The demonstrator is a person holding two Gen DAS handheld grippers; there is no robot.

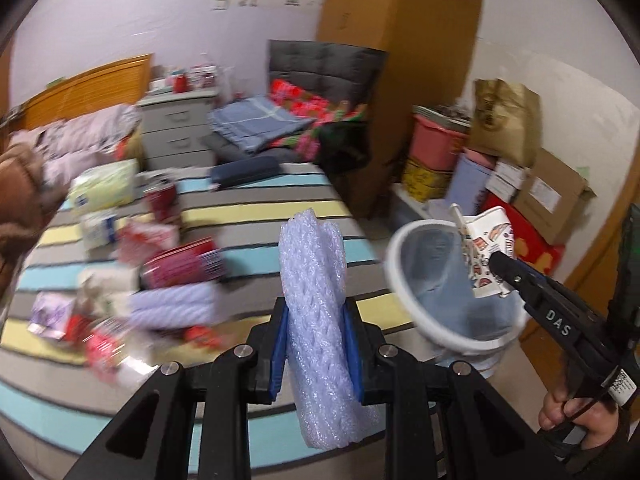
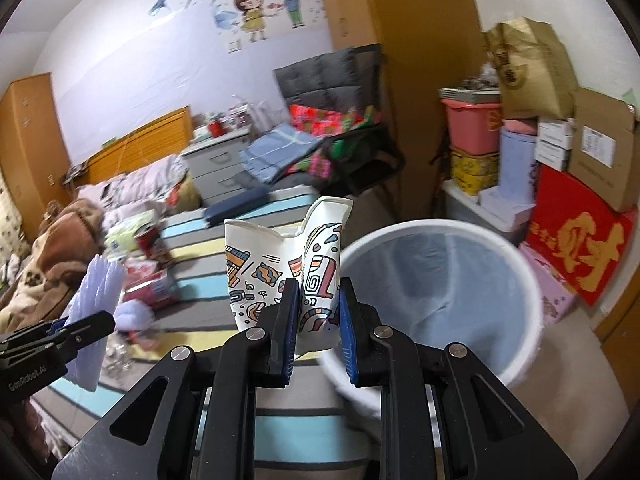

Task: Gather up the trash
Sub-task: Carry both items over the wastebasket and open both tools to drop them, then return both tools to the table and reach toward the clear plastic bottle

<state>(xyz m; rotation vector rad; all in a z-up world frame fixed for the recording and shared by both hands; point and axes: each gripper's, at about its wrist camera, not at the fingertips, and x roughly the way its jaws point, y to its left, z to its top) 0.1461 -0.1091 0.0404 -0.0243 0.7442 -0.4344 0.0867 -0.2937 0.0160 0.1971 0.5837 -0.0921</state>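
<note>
Closest to each camera, both grippers are pinching trash: the left gripper [image 1: 317, 344] has its blue pads pressed on a roll of white foam netting [image 1: 314, 280], which stands upright between the jaws and sticks out above and below them, while the right gripper [image 2: 319, 316] is clamped on a crushed paper cup [image 2: 280, 264] printed with coloured doodles, its crumpled rim pointing up. Seen from the left wrist, the cup hangs over the right-hand part of the rim of a white trash bin [image 1: 404, 240] lined with a pale bag, and the person's hand [image 1: 576, 420] grips the handle of that tool at the lower right. From the right wrist the bin [image 2: 532, 280] sits just beyond and to the right of the cup, standing on the floor beside the near right corner of the striped bed [image 1: 256, 212]. The foam netting is held above the bed's right edge, near the bin but not over it. Farther along the bed, toward its left side, lies a blurred scatter of packets, a red can [image 1: 162, 200] and a pale tissue pack [image 1: 106, 186]. Beyond the bed's far end stand a grey drawer unit [image 1: 176, 128] and a dark chair [image 1: 324, 68] heaped with folded cloth, and stacked boxes [image 2: 580, 184] line the right wall
</note>
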